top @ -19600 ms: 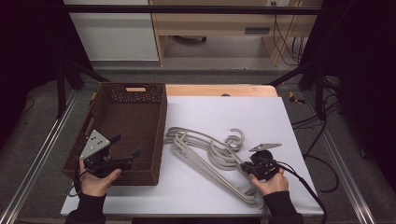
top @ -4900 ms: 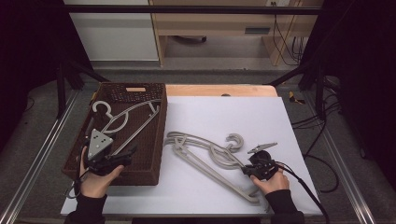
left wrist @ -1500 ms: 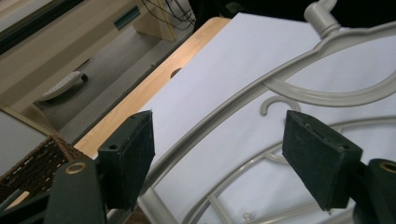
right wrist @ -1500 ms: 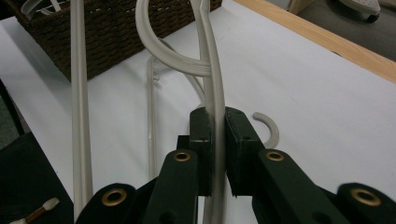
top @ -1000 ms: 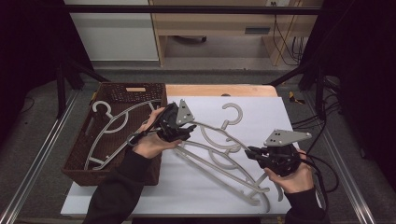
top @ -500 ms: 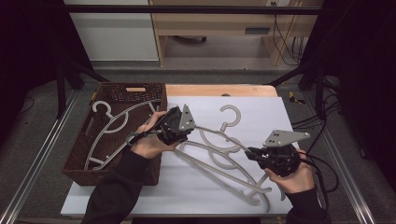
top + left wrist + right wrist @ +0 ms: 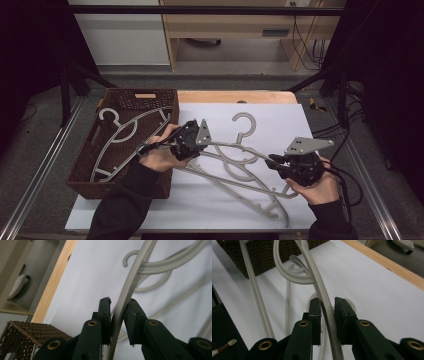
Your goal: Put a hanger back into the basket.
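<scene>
Grey plastic hanger (image 7: 235,150) between both tongs, left tongs (image 7: 117,315) closing onto it, right tongs (image 7: 327,312) loosening around it.

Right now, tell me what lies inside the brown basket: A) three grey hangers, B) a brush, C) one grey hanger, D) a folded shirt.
C: the high view shows one grey hanger lying in the basket; the other hangers are on the white table.

A laboratory recording station. The white-topped table (image 7: 260,200) with a wooden edge stands inside a frame of black metal struts (image 7: 210,9), on a grey carpeted floor (image 7: 45,150). Bundled cables (image 7: 300,35) hang beside a light wooden bench (image 7: 230,25) behind, next to a white cabinet (image 7: 120,35). Surroundings are dark, with only the work surface lit.
</scene>
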{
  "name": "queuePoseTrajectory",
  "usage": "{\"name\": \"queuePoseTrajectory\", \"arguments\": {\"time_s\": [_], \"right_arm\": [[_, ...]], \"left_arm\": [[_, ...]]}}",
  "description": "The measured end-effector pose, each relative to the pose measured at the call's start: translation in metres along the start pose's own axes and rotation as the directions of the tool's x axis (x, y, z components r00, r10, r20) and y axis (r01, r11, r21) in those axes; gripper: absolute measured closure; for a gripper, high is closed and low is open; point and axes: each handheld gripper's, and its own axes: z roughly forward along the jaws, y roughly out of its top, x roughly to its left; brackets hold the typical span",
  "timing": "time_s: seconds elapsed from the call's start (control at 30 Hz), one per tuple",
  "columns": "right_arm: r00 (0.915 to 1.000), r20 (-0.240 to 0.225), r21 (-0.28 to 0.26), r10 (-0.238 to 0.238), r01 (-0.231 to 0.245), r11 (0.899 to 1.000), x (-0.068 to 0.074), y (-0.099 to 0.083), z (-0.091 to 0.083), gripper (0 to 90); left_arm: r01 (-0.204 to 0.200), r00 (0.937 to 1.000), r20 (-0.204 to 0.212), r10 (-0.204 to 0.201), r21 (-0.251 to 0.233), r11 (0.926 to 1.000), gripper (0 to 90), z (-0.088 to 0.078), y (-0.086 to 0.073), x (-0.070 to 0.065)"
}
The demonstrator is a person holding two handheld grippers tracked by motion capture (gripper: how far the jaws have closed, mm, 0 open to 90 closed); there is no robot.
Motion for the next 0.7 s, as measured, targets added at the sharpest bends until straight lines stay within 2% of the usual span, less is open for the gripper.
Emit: {"name": "queuePoseTrajectory", "arguments": {"time_s": [0.1,0.2,0.37,0.53,0.63,0.7], "right_arm": [[0.9999,0.016,0.002,-0.002,0.002,1.0,-0.003,-0.001,0.001,73.0],[0.9993,0.034,0.002,0.016,-0.016,1.0,-0.006,-0.002,0.002,70.3],[0.9981,0.047,-0.012,0.039,-0.038,0.999,-0.011,-0.004,0.002,65.8],[0.9959,0.062,-0.05,0.067,-0.064,0.997,-0.015,-0.007,0.003,58.5],[0.9919,0.109,-0.107,0.065,-0.053,0.993,-0.016,-0.007,0.001,48.2],[0.9887,0.135,-0.158,0.065,-0.044,0.987,-0.017,-0.008,-0.003,38.5]], "left_arm": [[-0.028,0.9994,0.018,0.028,0.013,0.9995,78.5,0.0,0.001,-0.005],[-0.052,0.998,0.037,0.051,0.01,0.9986,80.5,0.0,0.002,-0.009],[-0.055,0.9965,0.063,0.055,-0.007,0.9985,82.1,-0.002,0.003,-0.015],[-0.016,0.9981,0.059,0.017,-0.021,0.9997,82.4,-0.003,0.003,-0.017],[0.028,0.9987,0.043,-0.027,-0.021,0.9994,82.4,-0.004,0.001,-0.014],[0.058,0.9981,0.025,-0.057,-0.027,0.998,82.4,-0.005,-0.001,-0.01]]}}
